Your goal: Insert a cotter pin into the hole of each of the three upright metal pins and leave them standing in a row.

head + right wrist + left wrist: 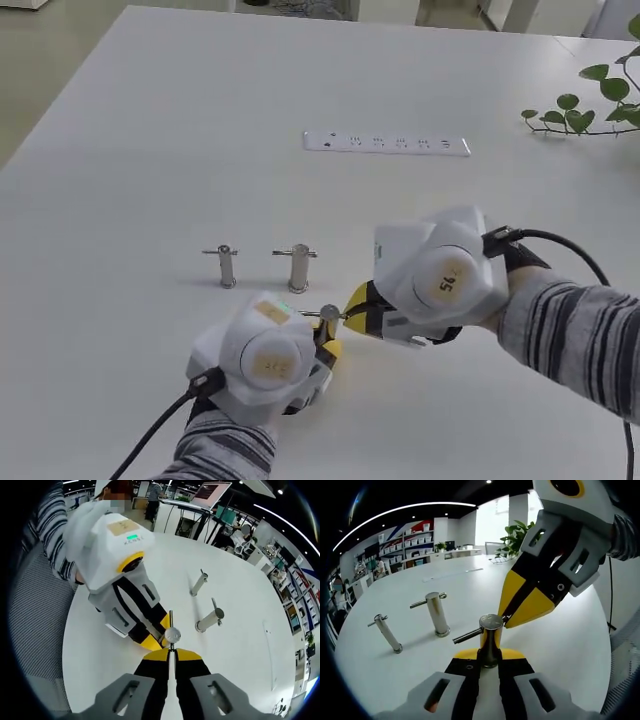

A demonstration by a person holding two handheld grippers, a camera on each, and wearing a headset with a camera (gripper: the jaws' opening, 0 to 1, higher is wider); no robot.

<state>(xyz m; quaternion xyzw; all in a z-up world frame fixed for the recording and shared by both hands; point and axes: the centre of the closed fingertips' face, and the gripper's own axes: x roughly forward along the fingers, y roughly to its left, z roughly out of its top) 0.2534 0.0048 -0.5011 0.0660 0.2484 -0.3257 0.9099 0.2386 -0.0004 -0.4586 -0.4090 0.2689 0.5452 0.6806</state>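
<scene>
Left gripper [490,656]: jaws narrow, clamped on the lower shaft of the third pin [491,630], which stands upright on the table [150,150] nearest the person. Right gripper [171,654]: pinched on the cotter pin [468,635], already through the head hole with its tip out the far side. Risk: a sideways pull tips the pin once the left lets go, or drags the cotter back out. Just beyond, the middle pin [298,267] and end pin [227,265] stand with cotters in; a swinging gripper could knock them. Power strip [386,143] lies well back.
</scene>
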